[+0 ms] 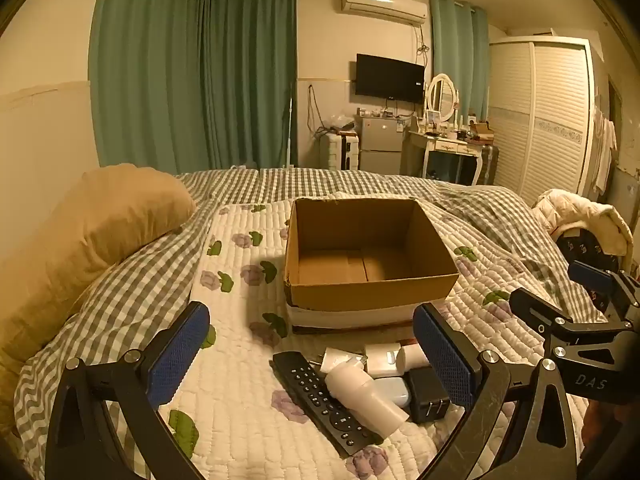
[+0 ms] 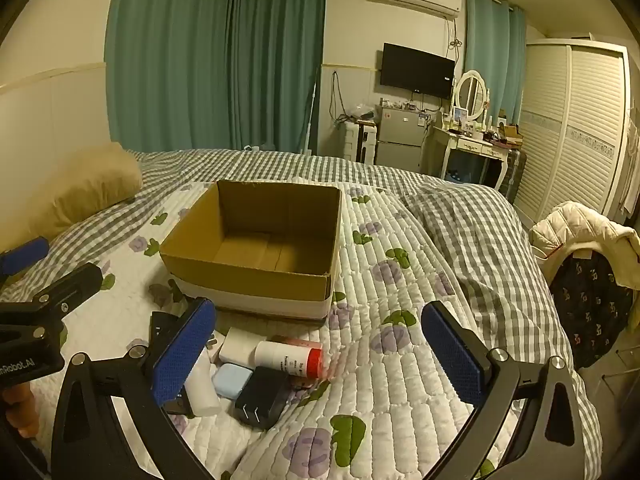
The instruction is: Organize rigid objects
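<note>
Left wrist: cardboard box (image 1: 370,256) open-topped.

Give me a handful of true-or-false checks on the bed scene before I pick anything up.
1. The open brown cardboard box already holds some items. False: only its bare bottom shows.
2. The long black remote control lies on the white floral quilt, in front of the box. True.
3. The left claw is shut on the black plug adapter. False: its jaws are wide apart and hold nothing.
4. The white tube with a red cap lies on its side in the pile. True.
5. The right claw is open. True.
6. The tan pillow sits inside the box. False: it rests on the bed, left of the box.
</note>
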The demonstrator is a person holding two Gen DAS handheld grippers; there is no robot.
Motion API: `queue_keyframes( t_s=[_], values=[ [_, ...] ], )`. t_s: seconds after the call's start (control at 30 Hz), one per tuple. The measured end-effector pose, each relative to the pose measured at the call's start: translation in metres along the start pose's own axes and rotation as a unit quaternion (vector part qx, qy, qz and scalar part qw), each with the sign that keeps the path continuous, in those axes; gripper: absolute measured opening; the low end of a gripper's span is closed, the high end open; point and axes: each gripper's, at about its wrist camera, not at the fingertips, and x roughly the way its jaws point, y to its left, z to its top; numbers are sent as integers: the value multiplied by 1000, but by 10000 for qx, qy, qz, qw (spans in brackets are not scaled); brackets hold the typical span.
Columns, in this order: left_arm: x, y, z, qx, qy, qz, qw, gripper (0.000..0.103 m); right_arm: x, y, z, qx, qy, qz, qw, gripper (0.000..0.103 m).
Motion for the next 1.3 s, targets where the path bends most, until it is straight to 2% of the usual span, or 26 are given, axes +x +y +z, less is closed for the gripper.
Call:
queue_keyframes(
  t_s=[0.1,0.17,0.93,1.3],
  values=[
    [-2,-6,-3,52,5,43,10000,103,1,0,-1,-13,11,-9,10000,103],
    [5,4,0,-122,188,-89,9997,103,1,0,-1,-16,8,-15,10000,103],
    [5,2,1,-41,111,-10,9999,103,4,-3,-5,-6,57,-54,10000,103],
    [9,6,-3,-118,206,-23,9997,103,6,-2,-8,-18,93,-58,9999,103]
  ],
)
